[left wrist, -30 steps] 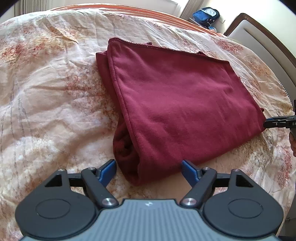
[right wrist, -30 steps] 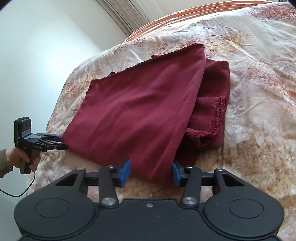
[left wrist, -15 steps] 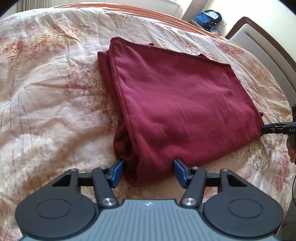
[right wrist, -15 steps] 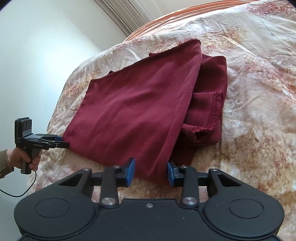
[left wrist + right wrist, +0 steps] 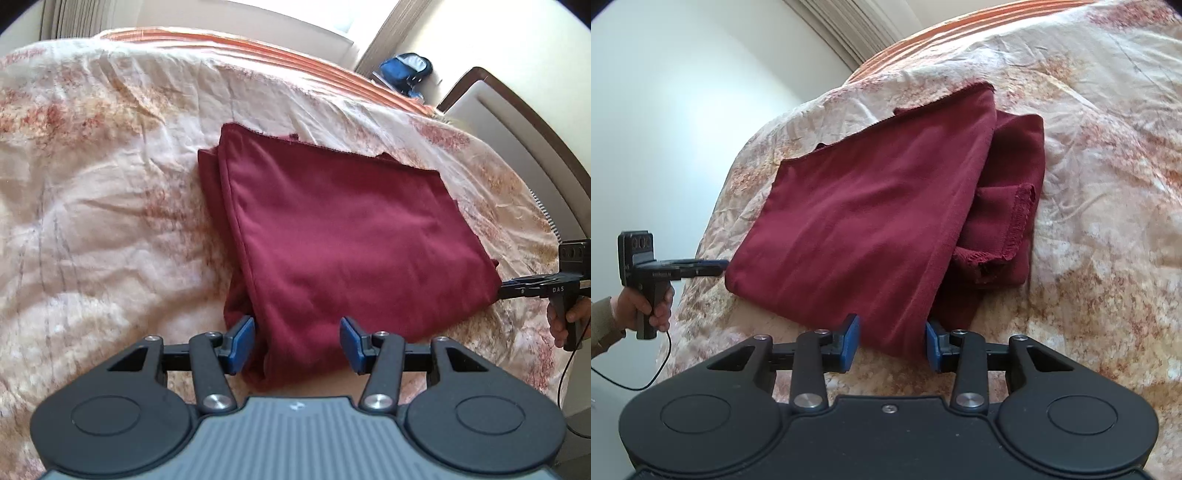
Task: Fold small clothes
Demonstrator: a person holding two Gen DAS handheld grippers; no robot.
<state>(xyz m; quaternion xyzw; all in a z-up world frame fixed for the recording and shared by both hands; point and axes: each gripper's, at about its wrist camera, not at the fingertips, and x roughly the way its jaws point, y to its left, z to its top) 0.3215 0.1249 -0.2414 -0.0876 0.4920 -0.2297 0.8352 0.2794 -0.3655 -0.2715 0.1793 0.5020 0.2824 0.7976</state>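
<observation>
A maroon garment, folded into a thick rectangle, lies on the floral bedspread. My left gripper is at its near corner. The jaws are closing, and the bunched cloth fills the gap between the blue pads. My right gripper straddles the other near corner of the garment, with both pads against the fabric. A loose hemmed flap sticks out from under the top layer. Each view shows the other gripper side-on at the cloth's edge: the left gripper, the right gripper.
A padded headboard runs along the bed's right side, and a blue bag sits beyond it. An orange striped sheet edges the far side of the bed. A person's hand holds the left gripper's handle, trailing a cable.
The left jaws narrowed from wide open onto the garment's corner as the gripper moved in. The right jaws closed slightly on their corner. The garment itself stayed in place.
</observation>
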